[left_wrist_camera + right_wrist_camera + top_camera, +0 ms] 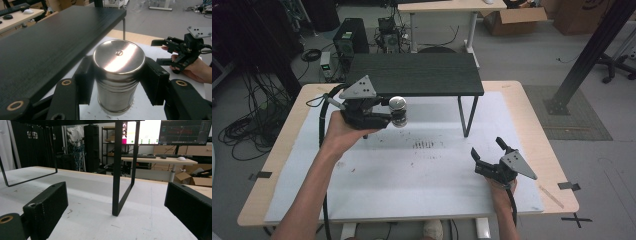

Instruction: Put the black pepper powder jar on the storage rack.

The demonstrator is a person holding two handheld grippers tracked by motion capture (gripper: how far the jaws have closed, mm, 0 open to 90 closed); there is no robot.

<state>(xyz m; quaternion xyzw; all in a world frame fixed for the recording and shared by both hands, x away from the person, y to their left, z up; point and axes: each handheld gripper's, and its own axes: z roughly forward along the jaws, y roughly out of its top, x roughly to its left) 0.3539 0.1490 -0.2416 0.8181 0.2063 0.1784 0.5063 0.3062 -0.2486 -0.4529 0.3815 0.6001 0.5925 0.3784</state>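
Left gripper (pixel 393 116) clamped on a steel canister (pixel 398 110), jaws pressed against its two sides just below the lid. Held upright and lifted off the white mat (pixel 412 165), right beside the front edge of the black shelf (pixel 417 74), lid about level with the shelf top. From above, seen small and partly masked by the gripper's grey plate. Along the left gripper's own jaws, far more: canister (pixel 117 77) large and central, brushed lid with a small round mark, seam ring low on the body, bottom edge clear of the mat, shelf top (pixel 50 47) spreading away on the left of the jaws. Farther off on the right in that same view, the right gripper (pixel 166 51) in a hand (pixel 193 70), jaws apart.

Right gripper (pixel 488 148) low over the mat, well apart from the canister, gaping wide with nothing between the jaws. From its own camera, both black pads at the frame's edges, and ahead between them a thin black shelf leg (pixel 122 170) standing on the mat; beyond, a desk with monitors (pixel 185 132) not seen from above. Shelf underside just visible at the top edge.
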